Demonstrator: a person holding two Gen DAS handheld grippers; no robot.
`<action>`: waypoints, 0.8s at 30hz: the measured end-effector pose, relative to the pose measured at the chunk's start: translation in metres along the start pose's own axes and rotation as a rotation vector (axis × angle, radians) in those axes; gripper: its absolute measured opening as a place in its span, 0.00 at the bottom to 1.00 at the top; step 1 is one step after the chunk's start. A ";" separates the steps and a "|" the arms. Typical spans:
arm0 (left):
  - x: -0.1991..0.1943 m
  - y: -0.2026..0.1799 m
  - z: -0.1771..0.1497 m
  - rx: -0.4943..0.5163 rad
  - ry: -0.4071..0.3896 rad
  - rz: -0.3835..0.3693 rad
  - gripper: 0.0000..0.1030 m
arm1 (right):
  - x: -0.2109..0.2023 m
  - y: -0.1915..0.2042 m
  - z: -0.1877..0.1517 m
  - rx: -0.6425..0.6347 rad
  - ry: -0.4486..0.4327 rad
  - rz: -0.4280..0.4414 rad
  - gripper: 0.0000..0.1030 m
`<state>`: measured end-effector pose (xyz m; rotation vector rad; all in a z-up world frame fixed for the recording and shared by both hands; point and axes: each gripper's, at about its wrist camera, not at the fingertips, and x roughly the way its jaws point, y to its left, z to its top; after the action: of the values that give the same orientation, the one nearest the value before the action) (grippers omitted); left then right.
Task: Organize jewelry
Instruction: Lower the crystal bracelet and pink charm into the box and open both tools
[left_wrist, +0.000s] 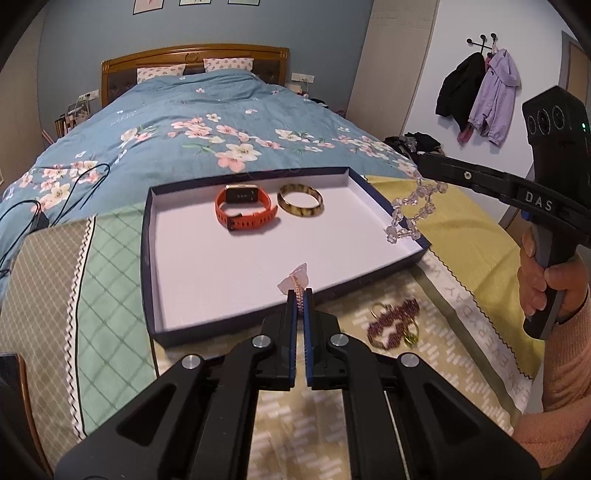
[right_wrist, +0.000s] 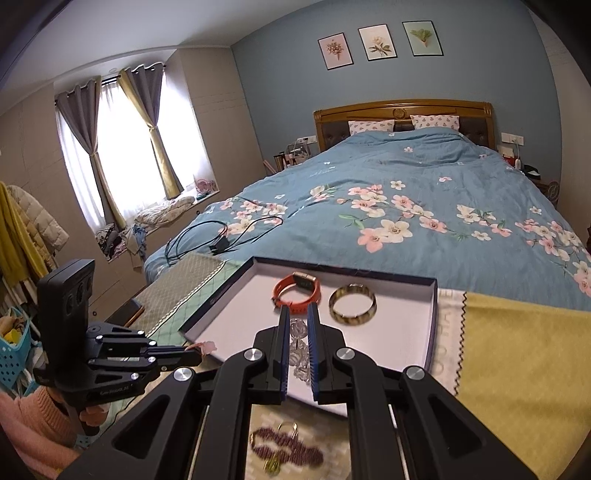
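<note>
A shallow dark-blue tray (left_wrist: 388, 201) with a white floor lies on patterned cloths (left_wrist: 110, 258) at the foot of a bed (left_wrist: 184, 122) with a blue floral quilt. Inside the tray, near its far edge, an orange watch (left_wrist: 244, 206) lies just beside a mottled brown bangle (left_wrist: 300, 199), the bangle nearer the tray's right edge. The left gripper (left_wrist: 300, 295) is clenched on a pink braided bracelet (left_wrist: 298, 286); a pale pink stone at its end sticks up past the fingertips, over the tray's near edge. The right gripper (right_wrist: 297, 314), held by a hand (left_wrist: 546, 284) in a pink sleeve, is clenched on a string of clear crystal beads (left_wrist: 410, 210). In the left wrist view the beads hang in a loop from its tips over the tray's right edge; in the right wrist view they show between the blue pads (right_wrist: 313, 343). On the cloth in front of the tray's near edge, outside it, lies a dark purple beaded piece (left_wrist: 393, 325) with gold rings (left_wrist: 378, 307) touching it. A black cable (right_wrist: 221, 232) lies on the quilt beyond the tray's left corner.
</note>
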<state>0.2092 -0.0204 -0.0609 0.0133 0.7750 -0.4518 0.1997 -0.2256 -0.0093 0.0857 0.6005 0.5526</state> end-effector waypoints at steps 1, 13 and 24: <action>0.003 0.001 0.003 0.002 0.001 0.005 0.03 | 0.003 -0.001 0.002 0.003 0.002 0.001 0.07; 0.036 0.019 0.029 0.003 0.032 0.032 0.03 | 0.057 -0.007 0.013 0.047 0.052 0.002 0.07; 0.071 0.033 0.042 -0.010 0.088 0.052 0.03 | 0.095 -0.024 0.013 0.117 0.103 -0.007 0.07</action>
<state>0.2951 -0.0257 -0.0840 0.0441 0.8616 -0.3997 0.2829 -0.1958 -0.0527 0.1666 0.7334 0.5167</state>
